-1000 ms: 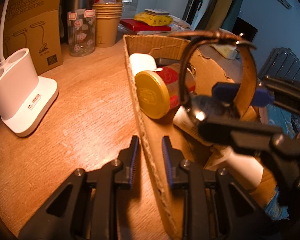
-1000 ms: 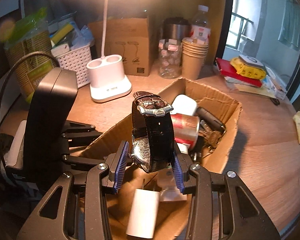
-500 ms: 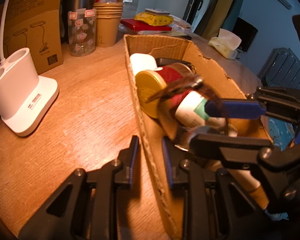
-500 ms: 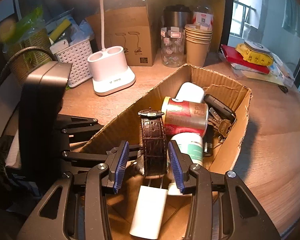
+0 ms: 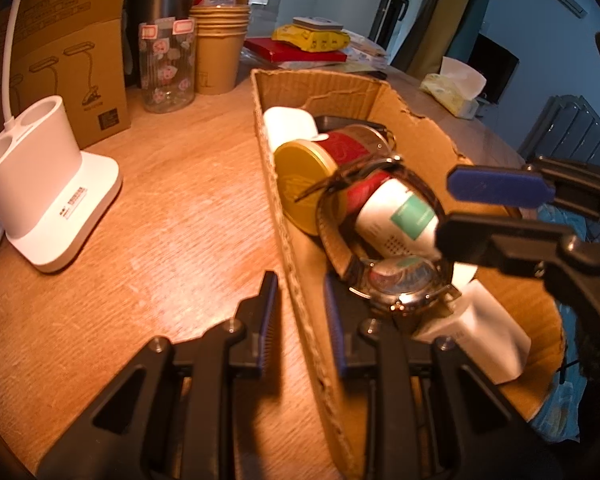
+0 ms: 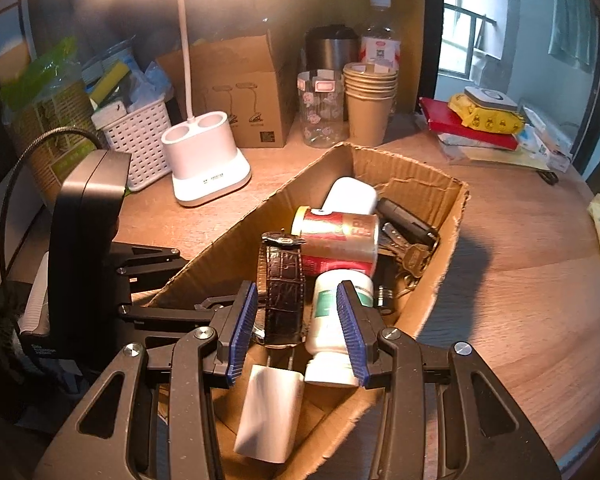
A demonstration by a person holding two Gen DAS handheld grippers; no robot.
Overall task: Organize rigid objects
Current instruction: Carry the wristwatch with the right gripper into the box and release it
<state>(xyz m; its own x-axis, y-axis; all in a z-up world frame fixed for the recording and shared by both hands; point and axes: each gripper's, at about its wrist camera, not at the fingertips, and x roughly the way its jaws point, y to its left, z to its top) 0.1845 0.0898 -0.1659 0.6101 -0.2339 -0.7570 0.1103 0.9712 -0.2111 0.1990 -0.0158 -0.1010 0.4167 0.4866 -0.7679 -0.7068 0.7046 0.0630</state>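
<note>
The task's thing is the wristwatch with a dark brown embossed leather strap and a steel case [image 6: 282, 280]; it lies inside the open brown cardboard box [image 6: 420, 164], at the box's near end, beside the white plastic bottle with a green label [image 6: 328, 344] and in front of the red-and-gold tin can [image 6: 336, 240].

The left tongs [image 5: 300, 316] are clamped together on the box's side wall, steadying the box on the wooden table [image 5: 160, 220]; the right tongs [image 6: 296, 308] stand partly apart around the strap loop, and the pictures do not show whether the pads press on the watch.

Handling judgement: the steel case is stiff, compact and probably the heavy end; its crystal can scratch against the can or the keys; the strap is pliable and will sag or swing. Recommended hold: across the case flanks, or across the strap just beside the case; avoid the buckle end.
</note>
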